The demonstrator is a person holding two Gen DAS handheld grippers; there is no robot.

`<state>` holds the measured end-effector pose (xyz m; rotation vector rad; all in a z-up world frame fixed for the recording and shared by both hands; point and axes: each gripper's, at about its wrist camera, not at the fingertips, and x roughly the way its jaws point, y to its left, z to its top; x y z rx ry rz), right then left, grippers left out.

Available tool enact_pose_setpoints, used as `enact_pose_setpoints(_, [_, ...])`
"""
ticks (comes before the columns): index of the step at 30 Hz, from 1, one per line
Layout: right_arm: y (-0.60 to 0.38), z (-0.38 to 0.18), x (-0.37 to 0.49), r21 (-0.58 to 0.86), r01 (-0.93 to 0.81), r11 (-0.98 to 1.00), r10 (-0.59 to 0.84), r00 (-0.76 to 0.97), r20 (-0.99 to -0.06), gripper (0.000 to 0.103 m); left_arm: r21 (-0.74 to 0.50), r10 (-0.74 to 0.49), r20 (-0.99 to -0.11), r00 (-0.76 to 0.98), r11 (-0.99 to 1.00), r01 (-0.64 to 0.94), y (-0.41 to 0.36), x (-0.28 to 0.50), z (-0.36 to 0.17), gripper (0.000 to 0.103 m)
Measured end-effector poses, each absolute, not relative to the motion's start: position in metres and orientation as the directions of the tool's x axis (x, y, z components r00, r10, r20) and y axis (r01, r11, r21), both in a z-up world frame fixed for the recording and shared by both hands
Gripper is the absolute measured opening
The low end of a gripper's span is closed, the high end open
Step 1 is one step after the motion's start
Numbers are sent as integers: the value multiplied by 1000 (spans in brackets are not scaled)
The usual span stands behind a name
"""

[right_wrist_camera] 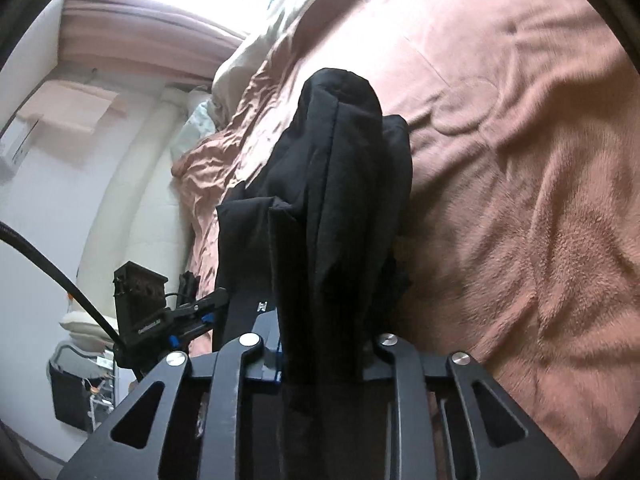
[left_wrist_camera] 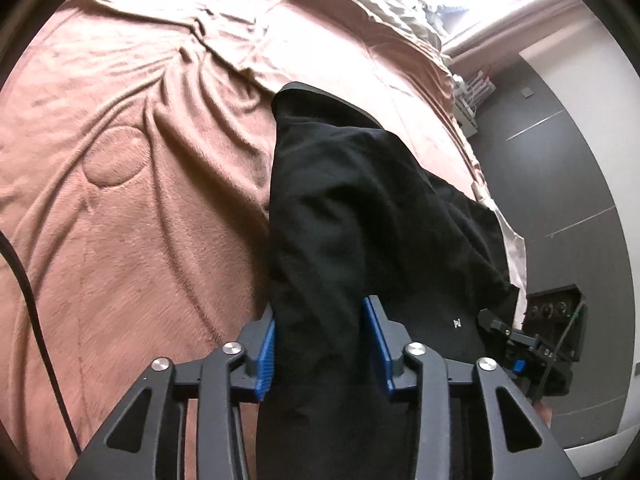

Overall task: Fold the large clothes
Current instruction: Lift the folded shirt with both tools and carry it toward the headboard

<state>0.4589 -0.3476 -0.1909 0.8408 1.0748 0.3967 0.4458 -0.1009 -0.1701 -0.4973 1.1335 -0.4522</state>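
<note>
A black garment (left_wrist_camera: pixel 352 200) hangs bunched over a bed with a pink-brown fleece blanket (left_wrist_camera: pixel 140 200). In the left wrist view my left gripper (left_wrist_camera: pixel 320 340) has its blue pads (left_wrist_camera: pixel 266 352) pressed against a thick fold of the cloth. The right gripper (left_wrist_camera: pixel 516 344) shows at the lower right, at the garment's other edge. In the right wrist view the black garment (right_wrist_camera: pixel 340 180) stands up in a tall fold from my right gripper (right_wrist_camera: pixel 324 356), which is shut on it. The left gripper (right_wrist_camera: pixel 188 312) is at the lower left there. The cloth hides the right gripper's pads.
The blanket (right_wrist_camera: pixel 520 160) is wrinkled and spreads widely beyond the garment. A beige sheet (left_wrist_camera: pixel 384 4) lies at the head of the bed. Dark grey floor (left_wrist_camera: pixel 560 160) runs beside the bed edge. A black cable (left_wrist_camera: pixel 32 300) crosses the left. A black bin (right_wrist_camera: pixel 72 392) stands on the floor.
</note>
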Motion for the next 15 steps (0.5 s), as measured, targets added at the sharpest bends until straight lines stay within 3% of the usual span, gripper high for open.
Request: enact_pose_setpoints(15, [-277, -131, 438, 745, -81, 663, 684, 471, -557, 18, -643, -598, -623, 505, 758, 104, -50, 379, -116, 35])
